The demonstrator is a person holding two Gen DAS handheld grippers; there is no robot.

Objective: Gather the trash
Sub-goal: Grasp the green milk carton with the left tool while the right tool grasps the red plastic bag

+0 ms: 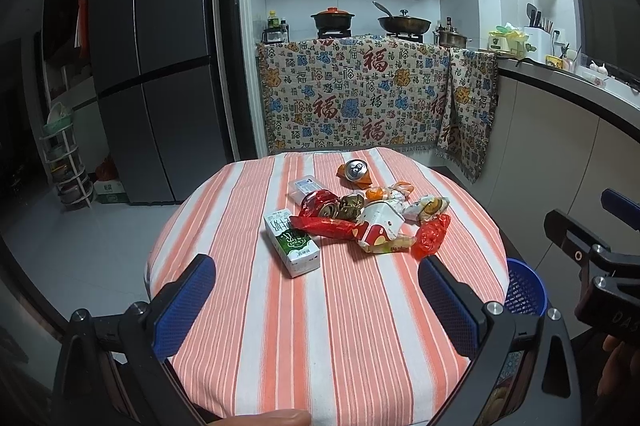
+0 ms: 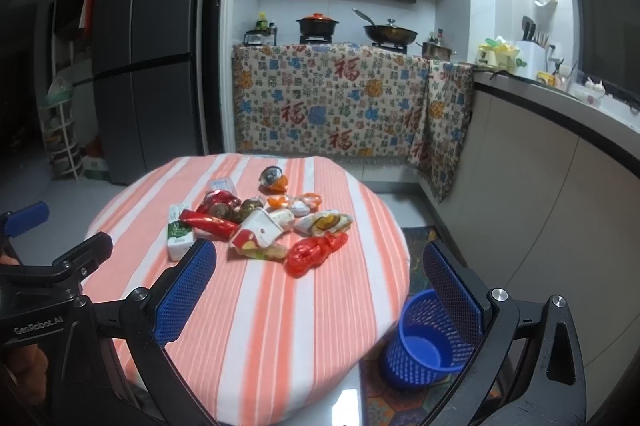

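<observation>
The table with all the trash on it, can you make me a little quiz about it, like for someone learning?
1. True or false: the blue basket already holds trash.
2. Which lies nearest the left gripper: A) milk carton, B) crushed can, C) red wrapper?
3. Fill in: both grippers are ____.

Key: 1 false, it looks empty. 2 A. 3 open, including the right gripper, with nothing between the fingers.

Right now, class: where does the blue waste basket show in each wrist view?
Left wrist: blue waste basket at right edge, mostly hidden behind the table rim.
Right wrist: lower right on the floor, seen from above.
Shared landmark: crushed can.
</observation>
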